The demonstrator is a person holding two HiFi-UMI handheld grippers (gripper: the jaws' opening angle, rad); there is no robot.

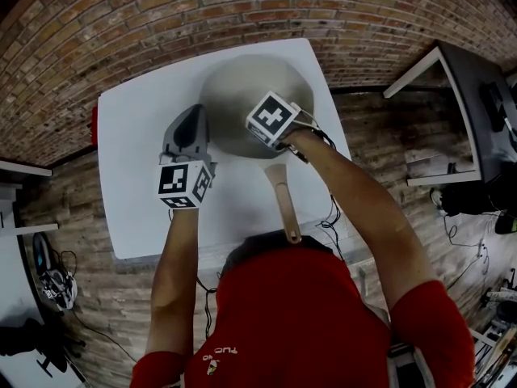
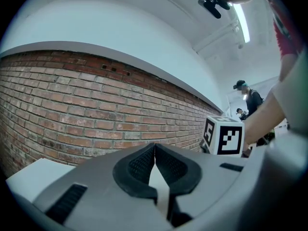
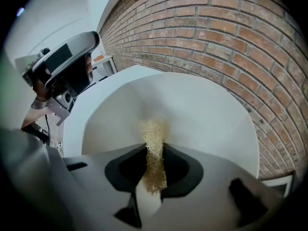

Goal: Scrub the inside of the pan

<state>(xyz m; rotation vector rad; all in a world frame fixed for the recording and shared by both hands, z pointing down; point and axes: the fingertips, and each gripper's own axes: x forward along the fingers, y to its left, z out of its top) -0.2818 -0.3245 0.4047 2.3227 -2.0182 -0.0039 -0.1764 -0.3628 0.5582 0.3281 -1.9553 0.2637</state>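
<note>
A pale, deep pan (image 1: 242,87) sits at the far middle of the white table (image 1: 137,128), its wooden handle (image 1: 284,204) pointing back toward me. My right gripper (image 1: 266,124) is over the pan's near rim, shut on a straw-coloured fibrous scrubber (image 3: 154,143) whose tip hangs inside the pan (image 3: 207,114). My left gripper (image 1: 192,113) hovers just left of the pan, apart from it. Its jaws meet at the tips with nothing between them (image 2: 155,150).
A brick wall runs behind the table and brick flooring surrounds it. A small red object (image 1: 94,125) is at the table's left edge. A grey desk (image 1: 477,87) stands to the right, with cables on the floor near it. A person (image 2: 248,97) stands far off.
</note>
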